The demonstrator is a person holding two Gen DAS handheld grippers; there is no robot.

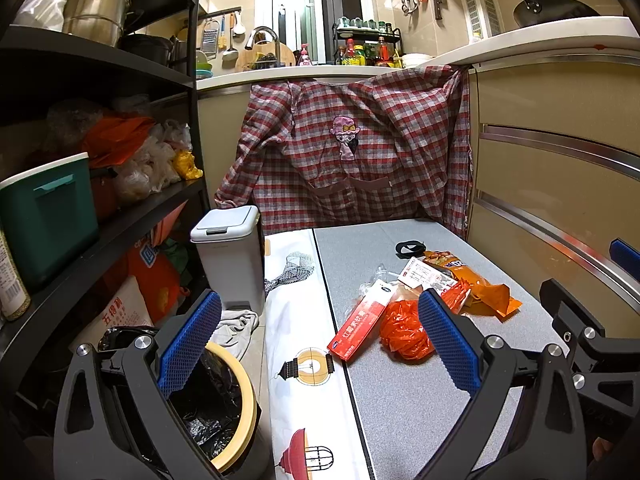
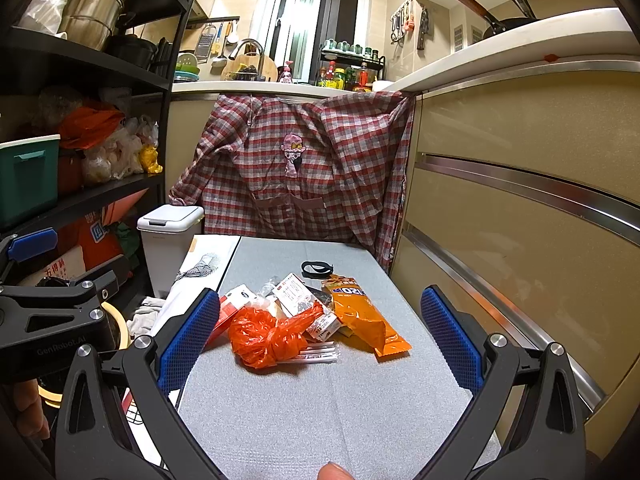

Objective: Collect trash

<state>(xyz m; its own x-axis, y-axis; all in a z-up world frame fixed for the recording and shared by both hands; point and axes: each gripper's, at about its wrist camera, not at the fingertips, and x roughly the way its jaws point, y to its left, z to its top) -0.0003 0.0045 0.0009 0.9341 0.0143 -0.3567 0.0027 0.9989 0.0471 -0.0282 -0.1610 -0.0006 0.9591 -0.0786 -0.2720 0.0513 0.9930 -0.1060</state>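
The left gripper [image 1: 320,344] has its jaws spread wide and empty, its blue pads hanging above the left side of the tabletop [image 1: 416,396]. One pad sits over the round bin [image 1: 236,412] with a pale rim and black liner that stands on the floor just beside the tabletop; the other pad sits in front of the trash pile.

The right gripper [image 2: 320,340] also has its jaws wide apart with nothing between them, framing the pile from the near side above the grey tabletop [image 2: 320,412].

The trash lies grouped in the middle of the tabletop. Nearest is a crumpled orange plastic bag [image 2: 264,336], knotted, resting on some clear plastic wrap [image 2: 316,354]. Touching its left side is a red box [image 1: 360,326] with white print. Behind the bag lies a small white carton [image 2: 294,294], and to the right an orange snack wrapper [image 2: 364,318], flattened, overlapping the carton's edge. Farther back, apart from the pile, sits a black ring-shaped item [image 2: 317,269].

To the left of the grey mat a white cloth [image 1: 298,320] printed with lanterns covers the tabletop edge. Beyond it stands a white lidded bin [image 1: 228,256] on the floor, lid shut. A plaid garment [image 1: 352,148] hangs from the kitchen counter behind the tabletop. A black shelf unit [image 1: 120,208] full of bags and containers runs along the left.
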